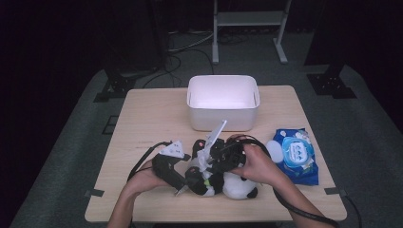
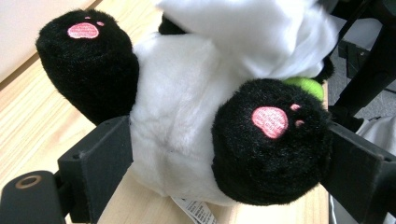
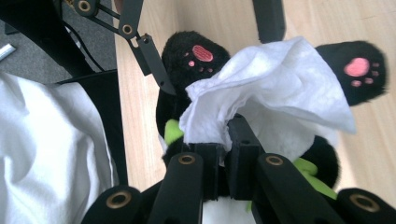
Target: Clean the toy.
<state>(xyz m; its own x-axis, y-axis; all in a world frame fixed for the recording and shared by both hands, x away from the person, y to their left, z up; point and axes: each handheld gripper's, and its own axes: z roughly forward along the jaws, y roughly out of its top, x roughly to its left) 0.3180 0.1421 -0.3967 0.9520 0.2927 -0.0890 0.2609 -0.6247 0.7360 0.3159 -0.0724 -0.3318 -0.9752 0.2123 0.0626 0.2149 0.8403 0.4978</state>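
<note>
A black-and-white panda plush (image 1: pixel 240 187) with pink paw pads lies on its back near the front of the wooden table (image 1: pixel 147 118). My left gripper (image 1: pixel 186 183) is shut on the plush's lower body (image 2: pixel 182 116). One jaw presses each side, by the two black feet. My right gripper (image 3: pixel 229 140) is shut on a white wipe (image 3: pixel 275 88), which is held over the plush's belly between its feet. In the left gripper view the wipe (image 2: pixel 252 32) drapes over the top of the plush. A green trim (image 3: pixel 173 130) shows at the plush's neck.
A white bin (image 1: pixel 223 102) stands at the middle back of the table. A blue wipe pack (image 1: pixel 294 154) lies to the right of the plush, close to the right hand. The table's left half is bare wood.
</note>
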